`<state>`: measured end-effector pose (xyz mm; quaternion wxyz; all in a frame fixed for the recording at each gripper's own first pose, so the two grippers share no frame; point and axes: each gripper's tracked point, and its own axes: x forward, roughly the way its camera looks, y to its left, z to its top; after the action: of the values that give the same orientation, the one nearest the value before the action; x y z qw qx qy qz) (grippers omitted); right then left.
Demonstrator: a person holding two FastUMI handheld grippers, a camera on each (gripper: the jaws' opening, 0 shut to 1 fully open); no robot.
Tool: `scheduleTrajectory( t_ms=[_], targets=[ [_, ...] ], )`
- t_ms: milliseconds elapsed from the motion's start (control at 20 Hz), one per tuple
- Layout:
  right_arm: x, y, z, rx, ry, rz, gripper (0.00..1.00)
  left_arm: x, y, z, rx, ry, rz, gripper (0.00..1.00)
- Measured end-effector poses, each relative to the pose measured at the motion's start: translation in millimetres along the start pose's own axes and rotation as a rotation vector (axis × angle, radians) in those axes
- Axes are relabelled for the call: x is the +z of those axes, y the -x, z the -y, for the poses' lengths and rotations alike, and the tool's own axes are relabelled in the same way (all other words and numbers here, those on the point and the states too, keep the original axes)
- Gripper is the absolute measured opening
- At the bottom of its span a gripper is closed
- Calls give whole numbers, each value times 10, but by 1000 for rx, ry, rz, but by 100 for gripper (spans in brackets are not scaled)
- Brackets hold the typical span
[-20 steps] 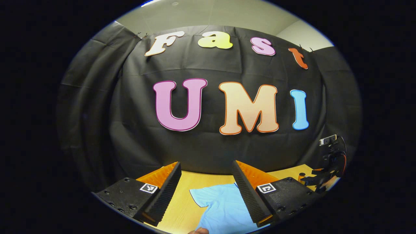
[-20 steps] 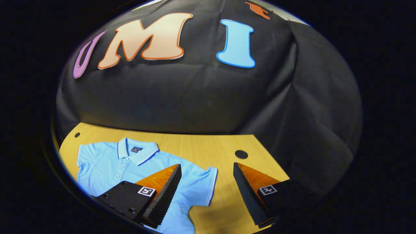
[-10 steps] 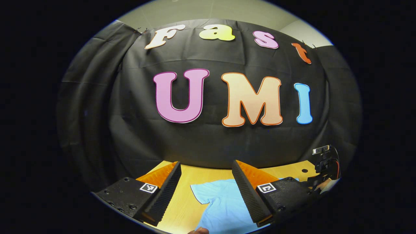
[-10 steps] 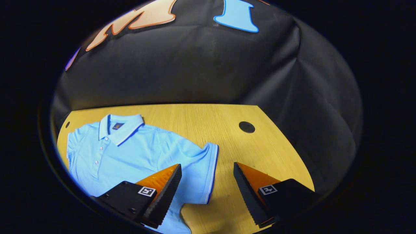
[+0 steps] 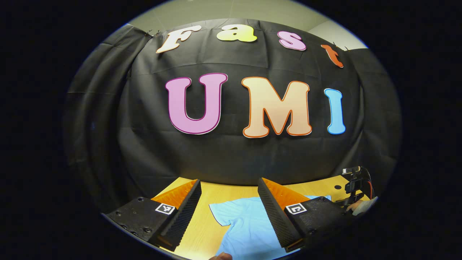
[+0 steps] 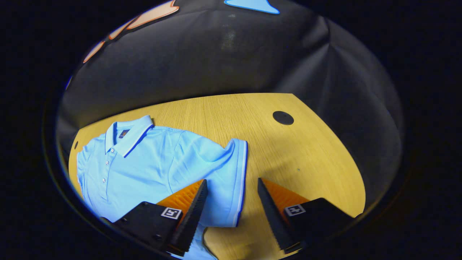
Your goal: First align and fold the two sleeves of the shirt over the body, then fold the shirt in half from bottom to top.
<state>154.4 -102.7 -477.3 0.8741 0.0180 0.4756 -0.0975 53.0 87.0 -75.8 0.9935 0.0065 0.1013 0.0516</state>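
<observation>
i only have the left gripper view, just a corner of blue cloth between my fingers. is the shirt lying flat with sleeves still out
Observer: Yes. In the right gripper view the shirt lies face up on the table, collar toward the wall, no sleeve folded over the body.
Operator: where's the right claw
Observer: The right claw is open, its fingers straddling the trimmed cuff of one sleeve.
Operator: is it gripping the cuff
Observer: No, the fingers stand wide apart, not pressing the cloth.
Operator: anything else on the table
Observer: A round dark hole in the tabletop, beyond that sleeve.
</observation>
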Motion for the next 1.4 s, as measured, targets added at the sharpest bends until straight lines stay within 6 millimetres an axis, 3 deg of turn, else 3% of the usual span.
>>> scheduleTrajectory(
  t_ms=[50, 100, 150, 250, 300, 350, 400, 450, 650, 850, 1100, 1200, 1400],
  targets=[
    [1, 17, -14, 1, -10, 3, 79, -17, 0, 0, 0, 3, -4, 95],
    [22, -14, -26, 10, -12, 7, 63, -23, -6, 3, 0, 5, -7, 95],
    [30, 4, -46, 16, -9, 8, 65, -32, 0, -10, 1, 7, -10, 95],
    [14, -14, -111, 24, -2, 12, 39, -52, 11, -15, 1, 8, -16, 95],
    [18, -29, -134, 33, 0, 20, 20, -49, 11, -20, 2, 8, -17, 95],
    [33, 1, -146, 29, 6, 24, 23, -50, 3, -23, 1, 7, -18, 95],
    [33, 1, -146, 22, 10, 29, 8, -38, 7, -22, 1, 5, -17, 95],
    [83, 34, -193, 34, 15, 50, 5, -39, 11, -28, 2, 0, -14, 95],
    [412, 220, -475, 102, -23, 158, 0, -27, 11, -55, 3, -1, -8, 95],
    [421, 329, -702, 160, -58, 152, 3, -64, 33, -44, -6, 19, -17, 95],
    [476, 525, -1263, 277, -148, 178, 2, -80, 47, -120, -5, 24, -26, 95],
    [462, 537, -1481, 317, -179, 178, 2, -107, 63, -164, -2, 20, -28, 95],
    [312, 445, -1718, 327, -194, 150, 2, -158, 98, -288, 7, 11, -39, 95]
  ],
)
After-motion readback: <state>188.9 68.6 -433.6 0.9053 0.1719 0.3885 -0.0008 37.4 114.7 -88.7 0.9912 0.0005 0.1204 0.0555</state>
